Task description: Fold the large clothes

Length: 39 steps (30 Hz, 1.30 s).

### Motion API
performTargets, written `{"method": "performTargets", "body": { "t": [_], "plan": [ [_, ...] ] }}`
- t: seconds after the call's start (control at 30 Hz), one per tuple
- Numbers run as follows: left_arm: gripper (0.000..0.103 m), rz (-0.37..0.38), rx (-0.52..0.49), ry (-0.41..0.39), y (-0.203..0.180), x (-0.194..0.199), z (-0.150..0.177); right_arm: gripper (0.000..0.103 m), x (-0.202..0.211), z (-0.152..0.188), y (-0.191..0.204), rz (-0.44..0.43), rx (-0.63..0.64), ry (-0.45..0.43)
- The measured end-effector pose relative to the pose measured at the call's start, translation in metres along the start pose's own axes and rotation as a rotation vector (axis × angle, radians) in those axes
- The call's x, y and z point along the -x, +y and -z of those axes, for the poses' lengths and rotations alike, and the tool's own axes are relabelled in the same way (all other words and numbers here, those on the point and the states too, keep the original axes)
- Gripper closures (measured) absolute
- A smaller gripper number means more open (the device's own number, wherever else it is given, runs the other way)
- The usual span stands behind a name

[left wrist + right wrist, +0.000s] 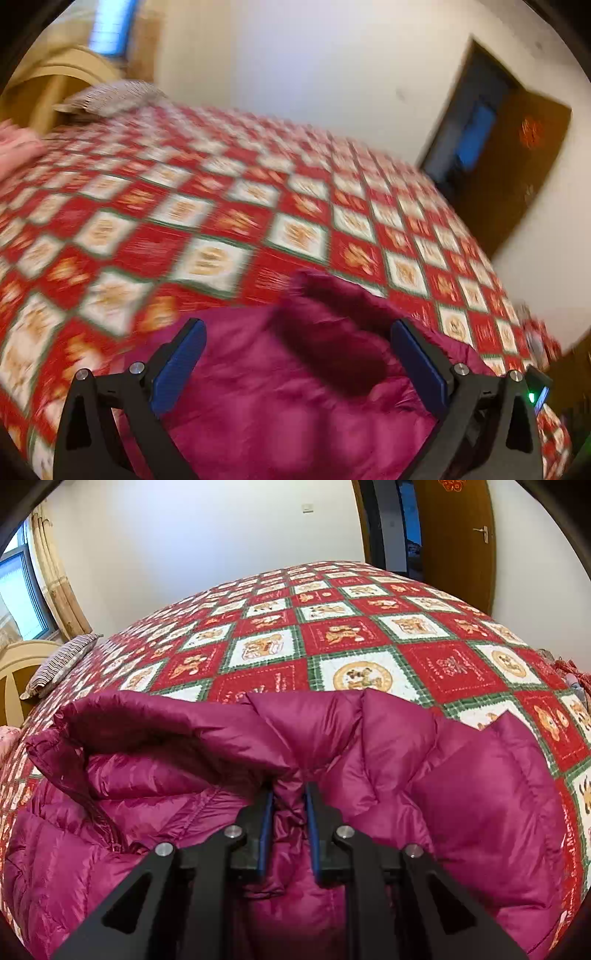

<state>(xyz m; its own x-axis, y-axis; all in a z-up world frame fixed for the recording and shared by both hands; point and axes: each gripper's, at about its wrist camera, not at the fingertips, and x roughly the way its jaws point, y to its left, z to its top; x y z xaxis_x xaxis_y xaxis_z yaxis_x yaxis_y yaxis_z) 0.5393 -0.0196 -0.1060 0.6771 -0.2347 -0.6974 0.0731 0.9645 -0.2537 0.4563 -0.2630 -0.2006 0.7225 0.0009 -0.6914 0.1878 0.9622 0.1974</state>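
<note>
Where the coat is: The big pink puffy coat (pixel 369 760) lies on the bed cover (pixel 347 627) with the red and white squares, at the side of the bed nearest you.

Your right gripper: Your right gripper (pixel 289 790) is pinching a bunched fold of the coat. The two blue pads are close together with the pink cloth squeezed between them.

Your left gripper: Your left gripper (pixel 297 332) is spread wide. Nothing is between its fingers. It hangs just above the coat (pixel 258 387), and a darker raised bit of the coat shows just past the tips. This picture is blurry, so you cannot tell what part of the coat that is.

Which way the coat goes: In the right view the coat runs long from left to right. A rolled-up part, maybe a sleeve or the hood, sits to the left of your pinch.

Which hand is closer: Your right hand already has the cloth. Your left hand is near but not touching.

The next move, as a guess: The left gripper likely needs to come down and grab the coat, so both hands can lift and fold it.

Things that hold stuff: There are no boxes or baskets here. A striped pillow (pixel 61 661) rests at the head of the bed, well apart from the coat.
</note>
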Motion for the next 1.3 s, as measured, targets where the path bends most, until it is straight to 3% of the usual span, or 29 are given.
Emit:
{"method": "performTargets", "body": {
  "t": [0.13,0.17,0.2,0.23,0.3,0.43,0.57,0.7,0.77,0.83,0.9,1.03,1.1,1.23,1.27,1.3],
  "plan": [
    [0.003,-0.114,0.053,0.193,-0.015,-0.062,-0.005,0.086,0.000,0.000,-0.002,-0.014,-0.012,-0.005],
    [0.021,-0.143,0.066,0.224,-0.013,-0.070,0.000,0.086,0.000,0.001,-0.003,-0.017,-0.015,-0.005],
    [0.077,-0.165,0.071,0.234,-0.010,-0.072,0.007,0.086,0.000,0.001,-0.004,-0.023,-0.020,-0.005],
    [0.098,-0.196,0.057,0.274,-0.007,-0.073,0.018,0.086,0.000,0.001,-0.005,-0.028,-0.025,-0.005],
    [0.097,-0.195,0.041,0.277,-0.002,-0.065,0.033,0.086,0.000,0.001,-0.007,-0.042,-0.037,-0.006],
    [0.093,-0.210,0.033,0.167,0.010,-0.041,0.064,0.085,0.001,0.001,-0.011,-0.066,-0.056,-0.008],
    [0.093,-0.131,0.103,0.033,0.032,-0.049,0.079,0.083,0.001,0.000,-0.014,-0.092,-0.072,-0.008],
    [0.092,-0.149,0.085,0.026,0.025,-0.053,0.076,0.081,0.016,-0.001,-0.030,-0.147,-0.121,0.033],
    [0.092,-0.126,0.104,0.018,0.029,-0.052,0.076,0.068,0.043,0.000,-0.043,-0.090,-0.143,-0.032],
    [0.092,-0.121,0.108,0.013,0.030,-0.051,0.076,0.067,0.075,-0.007,-0.046,0.033,-0.138,-0.137],
    [0.092,-0.136,0.094,0.008,0.026,-0.050,0.077,0.067,0.093,-0.024,-0.039,0.077,-0.158,-0.187],
    [0.092,-0.151,0.071,0.003,0.022,-0.050,0.078,0.061,0.061,-0.061,0.005,-0.004,-0.104,-0.061],
    [0.092,-0.138,0.081,0.002,0.025,-0.050,0.078,0.061,0.035,-0.067,0.025,0.001,-0.092,-0.013],
    [0.091,-0.096,0.115,-0.001,0.031,-0.049,0.079,0.061,-0.017,-0.026,0.032,0.019,-0.055,0.196],
    [0.091,-0.084,0.124,-0.003,0.032,-0.049,0.079,0.062,-0.015,-0.015,0.038,0.025,-0.004,0.165],
    [0.090,-0.074,0.130,-0.003,0.033,-0.048,0.079,0.062,-0.008,-0.001,0.050,0.080,0.131,0.067]
  ]
}}
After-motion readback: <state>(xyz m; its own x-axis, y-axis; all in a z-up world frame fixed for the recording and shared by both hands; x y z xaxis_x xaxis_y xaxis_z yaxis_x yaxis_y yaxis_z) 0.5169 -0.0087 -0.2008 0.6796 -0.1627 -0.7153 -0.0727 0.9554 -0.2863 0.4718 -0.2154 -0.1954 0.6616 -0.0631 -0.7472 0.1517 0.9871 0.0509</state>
